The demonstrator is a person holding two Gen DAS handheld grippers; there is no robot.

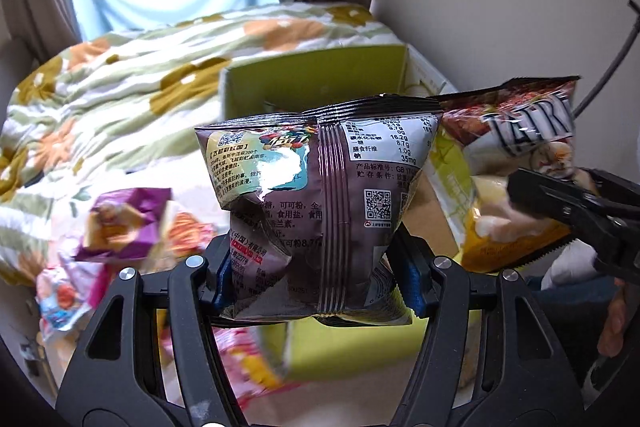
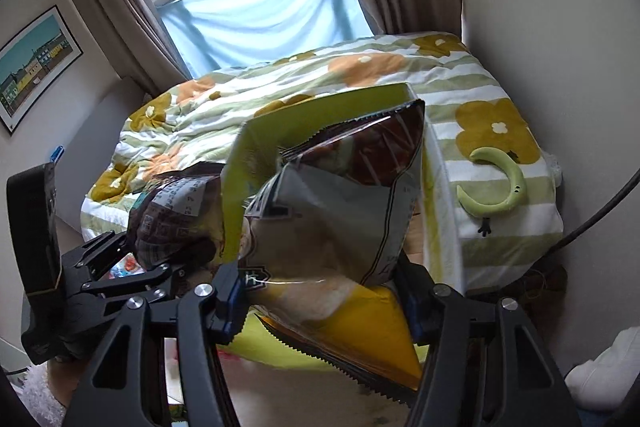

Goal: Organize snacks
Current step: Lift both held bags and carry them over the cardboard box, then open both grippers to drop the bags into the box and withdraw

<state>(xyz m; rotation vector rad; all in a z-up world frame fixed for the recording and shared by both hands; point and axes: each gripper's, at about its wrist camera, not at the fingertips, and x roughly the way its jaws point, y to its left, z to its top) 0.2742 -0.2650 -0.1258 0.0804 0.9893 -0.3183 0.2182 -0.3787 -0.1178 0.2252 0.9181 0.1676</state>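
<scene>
1. Snacks first: I've got one bag in each claw, both held up in the air in front of the green cardboard box (image 1: 316,75) that sits at the edge of the bed (image 1: 120,67).
2. My left claw (image 1: 320,279) is narrowed onto the lower part of the dark purple snack bag (image 1: 320,187); its pads pinch the crinkled sides, so the bag stands upright with its printed back towards me.
3. My right claw (image 2: 320,295) is clamped the same way on the yellow-and-brown chip bag (image 2: 340,207), gripped low so the puffy top tilts towards the box.
4. Gripping low makes sense to me: the air-filled upper part would squash or slip, and the sealed lower part gives the pads something firm.
5. Both bags sit close side by side, the chip bag just to the right of the purple one, seemingly apart.
6. More loose packets (image 1: 120,223) lie scattered below on the left, not yet sorted.
7. My read: the box is the destination, and both bags are lined up to go into it.
</scene>
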